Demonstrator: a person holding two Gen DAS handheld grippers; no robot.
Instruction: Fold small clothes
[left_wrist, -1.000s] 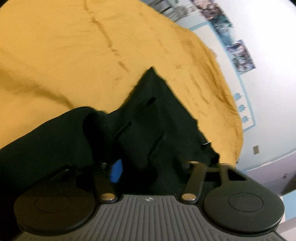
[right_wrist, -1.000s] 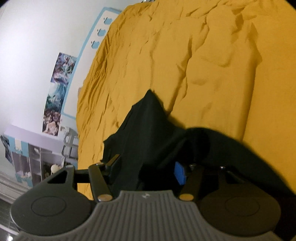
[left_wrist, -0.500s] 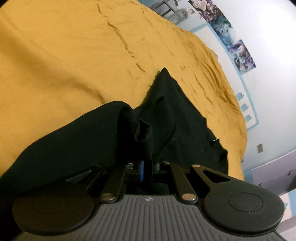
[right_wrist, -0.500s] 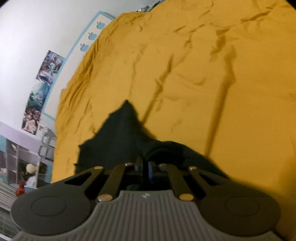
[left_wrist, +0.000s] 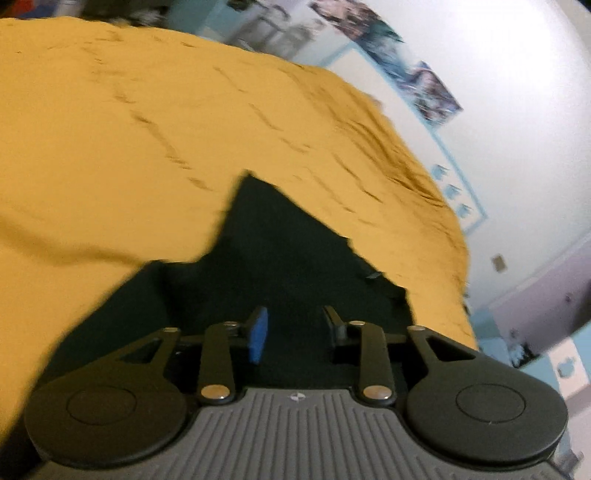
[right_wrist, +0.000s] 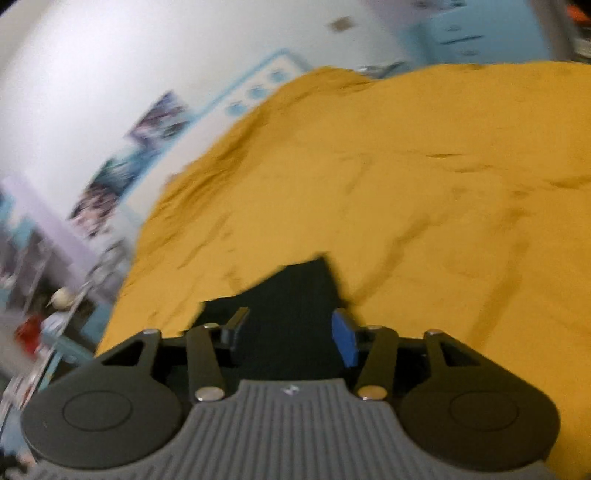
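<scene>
Jaws of the left gripper (left_wrist: 295, 328) stand apart, having just been opening, with nothing clamped between them; one finger carries a blue pad (left_wrist: 258, 334). The black garment (left_wrist: 280, 258) lies flat below and ahead of the fingers on the mustard-yellow bedspread (left_wrist: 129, 147), one corner pointing away from the tool. The right gripper (right_wrist: 291, 330) shows the same condition: jaws parted after just opening, empty, its blue pad (right_wrist: 344, 341) on the right-hand finger, the garment spread beneath. A small emblem (left_wrist: 296, 397) sits on the ribbed grey housing (left_wrist: 295, 435) of each tool; it cannot be read. Beyond the bed, a white wall (left_wrist: 517, 110) carries blurred posters (left_wrist: 434, 92) and a light-blue border of small apple-like shapes (left_wrist: 452, 192). No legible writing appears in either view.
</scene>
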